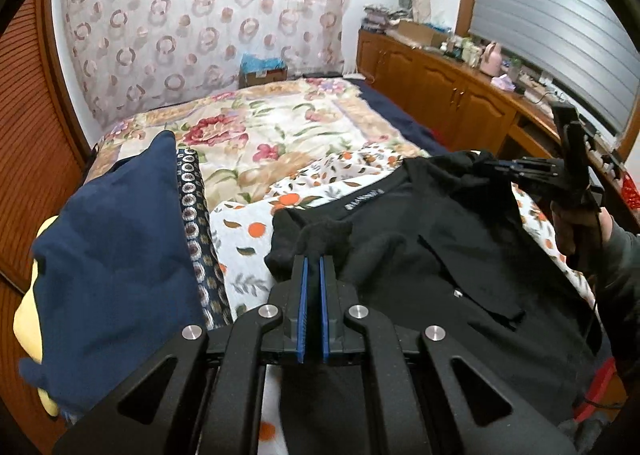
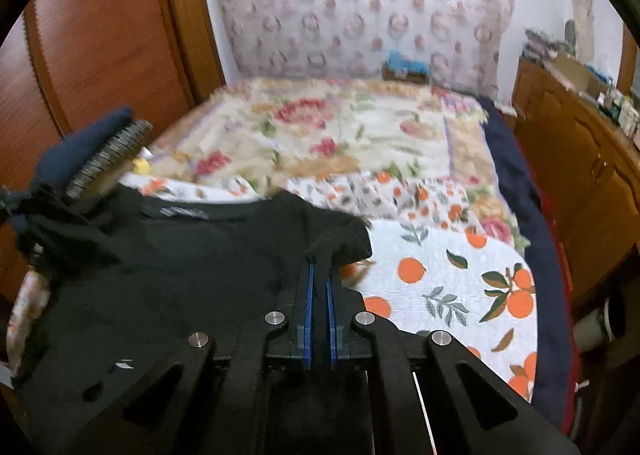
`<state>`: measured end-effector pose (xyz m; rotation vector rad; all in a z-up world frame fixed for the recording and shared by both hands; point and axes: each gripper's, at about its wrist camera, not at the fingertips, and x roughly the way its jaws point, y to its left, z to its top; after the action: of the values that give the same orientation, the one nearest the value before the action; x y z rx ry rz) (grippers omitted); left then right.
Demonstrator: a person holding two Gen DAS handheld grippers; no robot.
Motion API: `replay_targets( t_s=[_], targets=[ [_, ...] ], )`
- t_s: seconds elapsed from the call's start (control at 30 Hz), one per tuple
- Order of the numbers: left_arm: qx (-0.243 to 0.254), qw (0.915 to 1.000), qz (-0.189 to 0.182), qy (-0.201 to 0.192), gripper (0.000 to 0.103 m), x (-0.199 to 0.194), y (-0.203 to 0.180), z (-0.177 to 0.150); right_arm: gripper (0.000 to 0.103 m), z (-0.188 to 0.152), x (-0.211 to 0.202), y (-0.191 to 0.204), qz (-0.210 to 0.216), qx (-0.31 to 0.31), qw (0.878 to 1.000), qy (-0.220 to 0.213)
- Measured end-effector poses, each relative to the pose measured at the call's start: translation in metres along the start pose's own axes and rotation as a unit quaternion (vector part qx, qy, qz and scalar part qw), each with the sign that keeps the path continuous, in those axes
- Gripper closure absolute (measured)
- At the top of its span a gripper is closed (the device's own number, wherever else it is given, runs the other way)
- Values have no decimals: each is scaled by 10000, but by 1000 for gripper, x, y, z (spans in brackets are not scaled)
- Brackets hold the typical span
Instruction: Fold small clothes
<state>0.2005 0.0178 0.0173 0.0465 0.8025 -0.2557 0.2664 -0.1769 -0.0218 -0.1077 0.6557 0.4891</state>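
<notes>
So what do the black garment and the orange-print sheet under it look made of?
Black garment: soft matte knit, probably cotton jersey; it bunches and drapes limply where the left gripper and right gripper pinch it. Orange-print sheet: thin woven or lightly quilted cotton, judging by its fine ribbed texture and dull finish.

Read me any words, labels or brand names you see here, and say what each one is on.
Neck label inside the collar of the black shirt: pale lettering, too small to read in the left wrist view.
Same label in the right wrist view: blurred, unreadable.
Boxes and bottles on the wooden cabinet: too small to read.
</notes>
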Motion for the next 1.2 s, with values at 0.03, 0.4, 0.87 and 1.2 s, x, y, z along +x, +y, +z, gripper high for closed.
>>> replay_targets(
  t_s=[0.03,0.4,0.87,1.2],
  targets=[
    [0,10000,-21,-61,97,-6,-3,-5,98,-4,-10,3,14,-24,9999,-108],
    [-163,9988,-177,-423,97,-43,-16,-71,98,-90,-94,23,-27,-152,9974,-704],
    [-452,9943,-340,-906,97,-132,-28,-143,98,-169,-209,32,-212,-40,9950,-977],
    [-299,9975,-1,-646,97,-153,-35,-187,98,-225,-268,50,-378,-297,9980,-409]
  ],
)
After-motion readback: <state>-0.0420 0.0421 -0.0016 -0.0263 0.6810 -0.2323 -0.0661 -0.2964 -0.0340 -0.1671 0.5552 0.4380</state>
